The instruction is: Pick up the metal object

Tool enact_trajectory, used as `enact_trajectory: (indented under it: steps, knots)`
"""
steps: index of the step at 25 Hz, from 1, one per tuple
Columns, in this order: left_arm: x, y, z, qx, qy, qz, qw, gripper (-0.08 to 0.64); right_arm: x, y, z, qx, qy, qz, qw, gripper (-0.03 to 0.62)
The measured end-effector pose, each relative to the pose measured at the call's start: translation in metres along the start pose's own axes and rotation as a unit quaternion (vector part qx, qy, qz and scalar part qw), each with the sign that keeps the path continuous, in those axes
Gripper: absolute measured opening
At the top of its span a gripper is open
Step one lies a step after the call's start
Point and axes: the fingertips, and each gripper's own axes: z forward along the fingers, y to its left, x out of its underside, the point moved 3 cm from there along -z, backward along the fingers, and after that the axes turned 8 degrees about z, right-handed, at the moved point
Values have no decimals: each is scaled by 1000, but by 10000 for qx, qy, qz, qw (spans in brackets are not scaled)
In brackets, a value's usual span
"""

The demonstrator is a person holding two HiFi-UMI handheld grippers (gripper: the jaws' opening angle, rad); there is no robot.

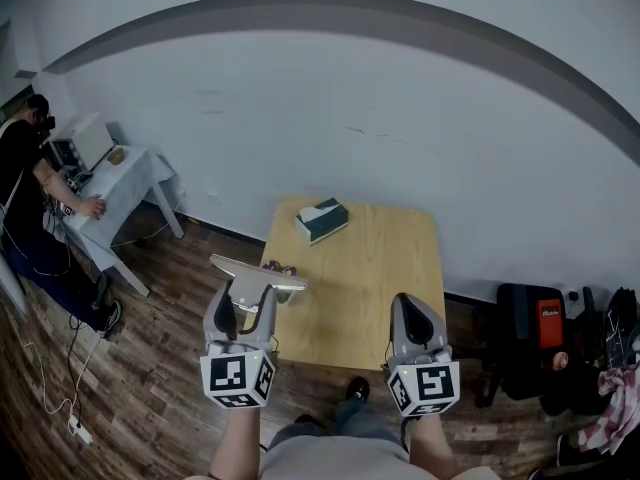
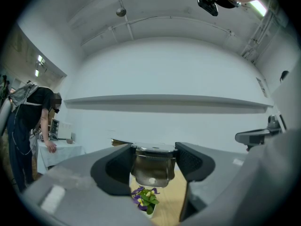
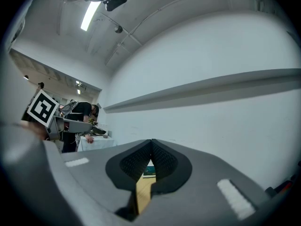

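A: Left gripper (image 1: 247, 303) status?
B: Clamped on the metal object (image 2: 153, 168). Both pads press its sides and the jaws stand wide around it. Its flat shiny top edge runs across between the jaw tips.
A: Where is the object relative to the table?
B: In the head view it's over the left edge of the wooden table (image 1: 370, 268), held up in the jaws. It looks clear of the tabletop.
A: Anything close to it?
B: A small plant with purple flowers (image 2: 145, 197), just below the object in the left gripper view. It sits at the table's left edge. I can't tell whether they touch.
A: Right gripper (image 3: 151, 145)?
B: Jaws together, tips meeting, nothing between them. It's over the near right part of the table, well apart from the left one.
A: What else is on the table?
B: A green tissue box (image 1: 322, 219) at the far end, near the wall.
A: Background?
B: A person in a dark top (image 1: 30, 198) at far left, leaning over a white table (image 1: 125, 183) with one hand on it. Dark wood floor, plain white wall.
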Motion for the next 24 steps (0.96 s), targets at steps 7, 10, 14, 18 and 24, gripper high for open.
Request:
enact_trajectory:
  steps: [7, 10, 14, 18, 24]
  knots:
    - [-3, 1, -7, -2, -51, -12, 10000, 294, -2, 4, -5, 8, -12, -26, 10000, 2]
    - [-4, 0, -10, -5, -72, -18, 10000, 293, -2, 5, -6, -4, -27, -28, 10000, 2]
    - [-4, 2, -12, -6, -77, -16, 10000, 294, -1, 8, -7, -1, -29, -28, 10000, 2]
    - [-4, 1, -15, -11, -99, -16, 9999, 293, -1, 9, -10, -2, -33, -30, 10000, 2]
    - [-6, 0, -15, -2, -112, -15, 9999, 293, -2, 10, -10, -23, -40, -36, 10000, 2]
